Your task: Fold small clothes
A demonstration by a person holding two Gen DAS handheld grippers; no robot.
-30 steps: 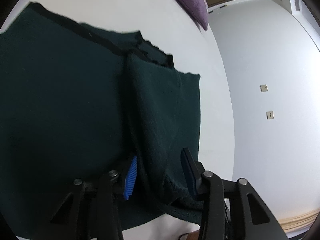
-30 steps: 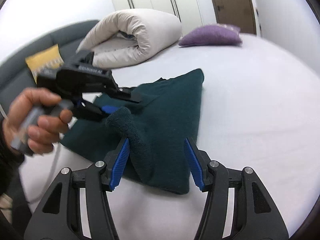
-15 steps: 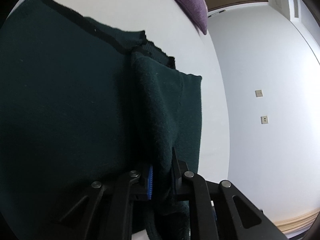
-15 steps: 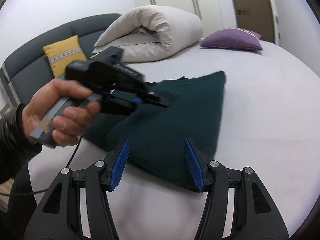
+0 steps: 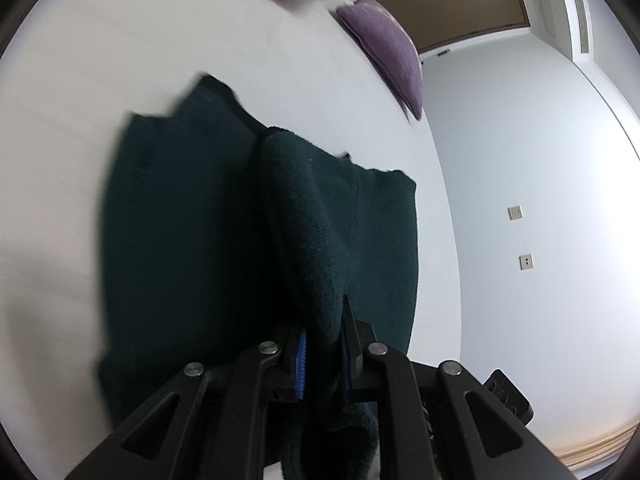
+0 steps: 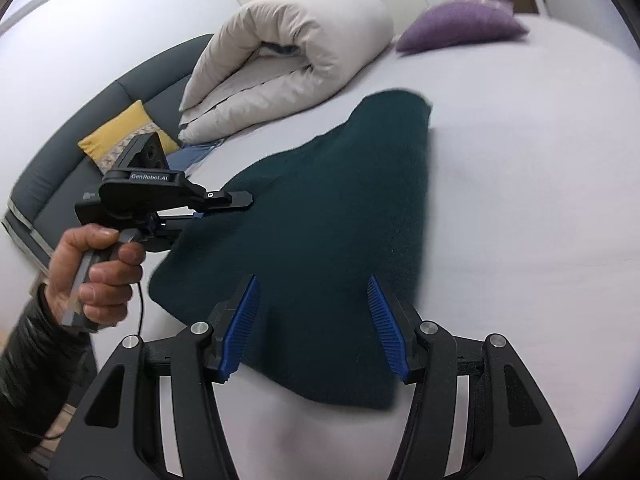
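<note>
A dark green knitted garment (image 6: 332, 216) lies on the white bed (image 6: 520, 208). My left gripper (image 5: 323, 354) is shut on a raised fold of the garment (image 5: 320, 216) and holds it up off the bed; it also shows in the right wrist view (image 6: 200, 210), at the garment's left edge. My right gripper (image 6: 312, 328) is open and empty, its blue pads (image 6: 244, 320) hovering over the garment's near edge without touching it.
A rolled white duvet (image 6: 288, 60) and a purple pillow (image 6: 460, 24) lie at the far side of the bed. A yellow cushion (image 6: 124, 136) rests on a grey sofa (image 6: 60, 184) to the left. A white wall (image 5: 520, 200) stands beyond the bed.
My left gripper closed on the garment's fold and lifted it up and back. My right gripper drew back from the garment, staying open.
</note>
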